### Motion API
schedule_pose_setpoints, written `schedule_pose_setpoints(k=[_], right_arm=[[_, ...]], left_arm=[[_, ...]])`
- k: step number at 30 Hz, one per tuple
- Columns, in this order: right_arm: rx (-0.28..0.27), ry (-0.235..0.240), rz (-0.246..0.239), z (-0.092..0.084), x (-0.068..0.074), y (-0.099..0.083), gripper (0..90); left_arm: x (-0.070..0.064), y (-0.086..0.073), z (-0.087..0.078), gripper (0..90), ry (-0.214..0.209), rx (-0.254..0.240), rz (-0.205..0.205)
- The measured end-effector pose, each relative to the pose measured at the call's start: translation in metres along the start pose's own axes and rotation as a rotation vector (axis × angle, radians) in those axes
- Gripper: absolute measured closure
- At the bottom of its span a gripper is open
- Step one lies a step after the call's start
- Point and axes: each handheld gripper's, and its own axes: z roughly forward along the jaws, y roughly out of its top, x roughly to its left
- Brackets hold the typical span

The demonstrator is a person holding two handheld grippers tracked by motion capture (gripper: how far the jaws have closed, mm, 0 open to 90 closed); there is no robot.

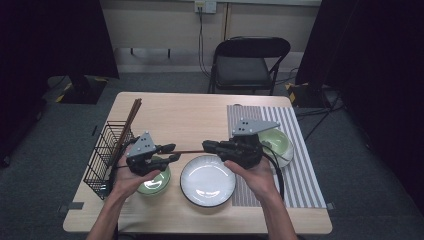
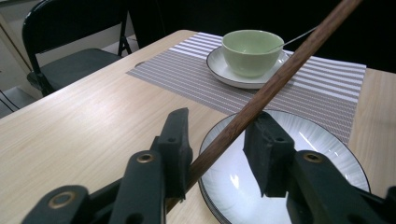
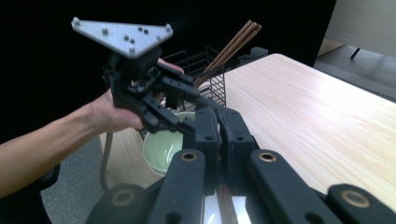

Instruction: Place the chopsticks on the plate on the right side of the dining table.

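over the white plate (image 1: 207,181) the right tongs (image 1: 206,146) clamp the chopstick (image 1: 189,150), so ease the half-open left tongs (image 1: 173,152) squarely shut around its free end.

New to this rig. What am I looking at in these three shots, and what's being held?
No robot: a person holds a black two-jaw gripper in each hand. The high view looks down from above; the other two cameras ride on the grippers. The right gripper is shut on a dark brown wooden chopstick; the left gripper has it between its jaws, not yet clamped. On the light wooden table: a white round plate, two pale green bowls, a grey striped placemat, a black wire basket holding more chopsticks.
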Motion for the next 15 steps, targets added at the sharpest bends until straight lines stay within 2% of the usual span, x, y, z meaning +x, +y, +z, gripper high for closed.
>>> schedule_pose_setpoints(k=[7,12,15], right_arm=[[-0.028,-0.004,0.001,0.003,-0.002,0.016,87.0],[-0.043,-0.023,0.009,0.006,-0.007,0.027,86.8],[-0.051,-0.024,-0.003,0.01,-0.009,0.038,86.6]], left_arm=[[0.002,-0.002,0.001,66.8,-0.046,-0.013,-0.04],[0.001,-0.003,0.004,71.6,-0.142,-0.004,-0.083],[-0.002,-0.002,0.006,75.2,-0.175,0.0,-0.088]])
